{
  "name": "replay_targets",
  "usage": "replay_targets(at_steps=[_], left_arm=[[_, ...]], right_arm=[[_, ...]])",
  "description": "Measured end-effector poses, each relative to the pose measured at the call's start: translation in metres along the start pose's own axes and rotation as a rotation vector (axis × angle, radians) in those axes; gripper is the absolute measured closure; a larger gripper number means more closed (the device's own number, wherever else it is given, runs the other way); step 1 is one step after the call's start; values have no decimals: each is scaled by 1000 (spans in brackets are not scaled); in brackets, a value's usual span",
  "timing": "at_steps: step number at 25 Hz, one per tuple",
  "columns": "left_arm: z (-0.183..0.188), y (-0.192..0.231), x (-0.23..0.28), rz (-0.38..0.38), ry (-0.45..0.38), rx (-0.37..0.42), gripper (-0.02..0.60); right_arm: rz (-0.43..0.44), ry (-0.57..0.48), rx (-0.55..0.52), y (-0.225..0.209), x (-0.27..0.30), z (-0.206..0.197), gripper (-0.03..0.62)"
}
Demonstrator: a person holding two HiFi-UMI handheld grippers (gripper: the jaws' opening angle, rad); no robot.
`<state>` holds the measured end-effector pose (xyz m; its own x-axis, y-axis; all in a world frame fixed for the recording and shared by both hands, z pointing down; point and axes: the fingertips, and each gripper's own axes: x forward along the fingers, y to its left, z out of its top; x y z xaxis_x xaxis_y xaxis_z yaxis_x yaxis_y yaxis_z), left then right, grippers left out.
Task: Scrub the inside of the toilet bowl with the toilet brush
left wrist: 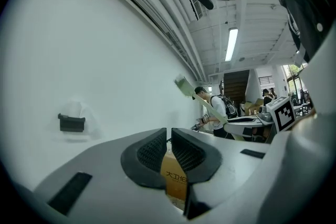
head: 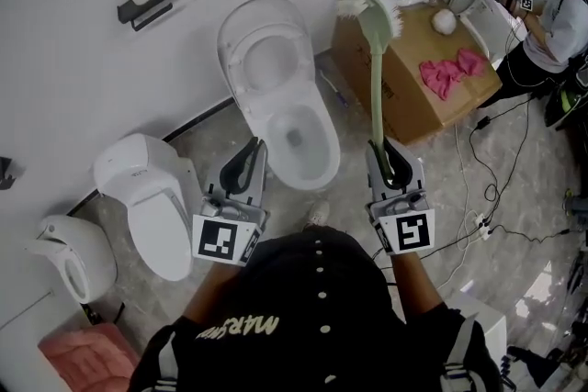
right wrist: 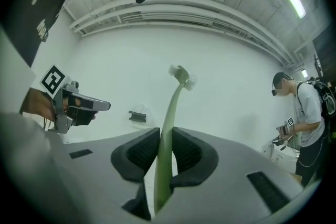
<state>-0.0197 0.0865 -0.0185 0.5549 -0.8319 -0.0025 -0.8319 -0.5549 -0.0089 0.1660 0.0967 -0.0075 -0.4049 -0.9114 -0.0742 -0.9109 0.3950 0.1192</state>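
A white toilet stands against the wall with its lid point(head: 262, 50) raised and its bowl point(head: 296, 135) open. My right gripper point(head: 384, 162) is shut on the pale green handle point(head: 375, 87) of the toilet brush. The brush points up and away, and its white bristle head point(head: 370, 0) hangs in the air right of the bowl, over the box. In the right gripper view the handle point(right wrist: 169, 128) runs between the pads up to the head point(right wrist: 182, 77). My left gripper point(head: 250, 153) hovers just left of the bowl, shut with nothing in it point(left wrist: 169, 136).
A cardboard box point(head: 404, 96) right of the toilet carries pink gloves point(head: 450, 69). A second toilet point(head: 152, 197) with a closed lid stands to the left. A paper holder point(head: 144, 5) is on the wall. Cables point(head: 478, 161) cross the floor; a person point(head: 551, 23) stands at the far right.
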Motion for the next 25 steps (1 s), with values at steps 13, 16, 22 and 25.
replay_targets(at_steps=[13,16,22,25], left_arm=[[-24,14,55,90,83,-12,541],[-28,24,61,84,98,-15,543],[-43,51,74,51,138,-36,543],[-62,64,82,31,164,-59,543]], right_arm=[[84,64,52,-43,51,-46,508],[79,79,59,-42,62,-54,508],[60,167,23,-36,85,-83,508],[54,241,18,-34,97,-119,508]])
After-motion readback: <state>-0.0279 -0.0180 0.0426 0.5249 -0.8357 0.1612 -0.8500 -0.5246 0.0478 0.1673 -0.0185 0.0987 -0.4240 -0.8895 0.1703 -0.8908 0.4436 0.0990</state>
